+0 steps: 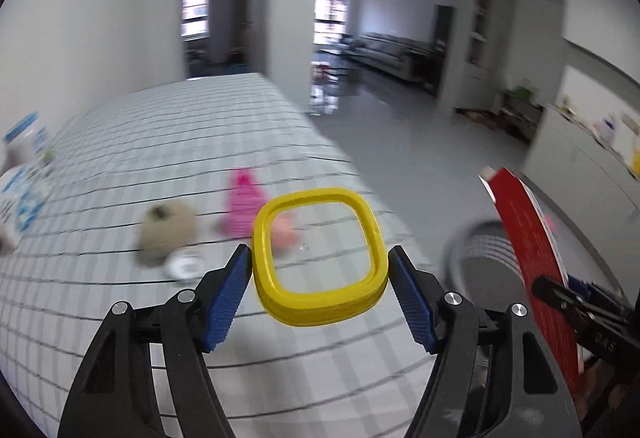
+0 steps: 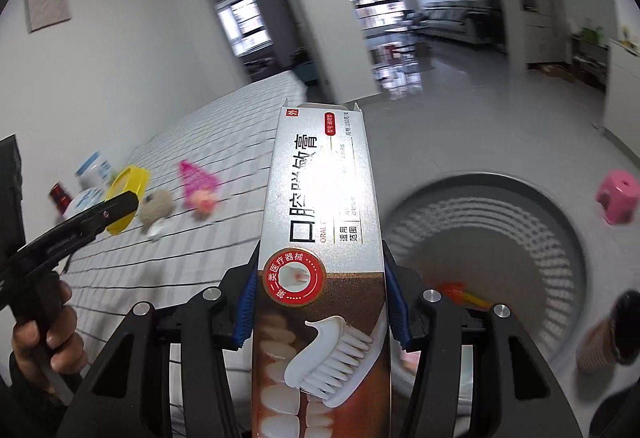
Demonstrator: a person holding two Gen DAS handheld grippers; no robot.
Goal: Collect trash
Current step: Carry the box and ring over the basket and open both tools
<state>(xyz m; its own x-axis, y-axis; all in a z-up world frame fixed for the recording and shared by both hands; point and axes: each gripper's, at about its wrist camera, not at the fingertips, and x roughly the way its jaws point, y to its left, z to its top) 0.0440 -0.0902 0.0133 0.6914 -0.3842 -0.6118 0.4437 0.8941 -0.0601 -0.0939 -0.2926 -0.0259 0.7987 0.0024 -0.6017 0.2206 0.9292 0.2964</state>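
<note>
One yellow lid (image 1: 320, 258). One toothpaste box (image 2: 320, 238). One grey mesh bin (image 2: 480, 250) on floor. One pink comb-like item (image 1: 242, 204), one beige ball (image 1: 166, 228), one small white cap (image 1: 184, 266) on checked tablecloth (image 1: 160, 142). Two white-and-blue containers (image 2: 94, 168), blurred. One red-capped item (image 2: 60, 194). One pink stool (image 2: 618, 194). One brown paper cup (image 2: 604, 342). Two grippers: left gripper (image 1: 320, 294), right gripper (image 2: 322, 302).

A square yellow lid (image 1: 320, 258) and a long toothpaste box (image 2: 320, 258) hang above the checked bed.
</note>
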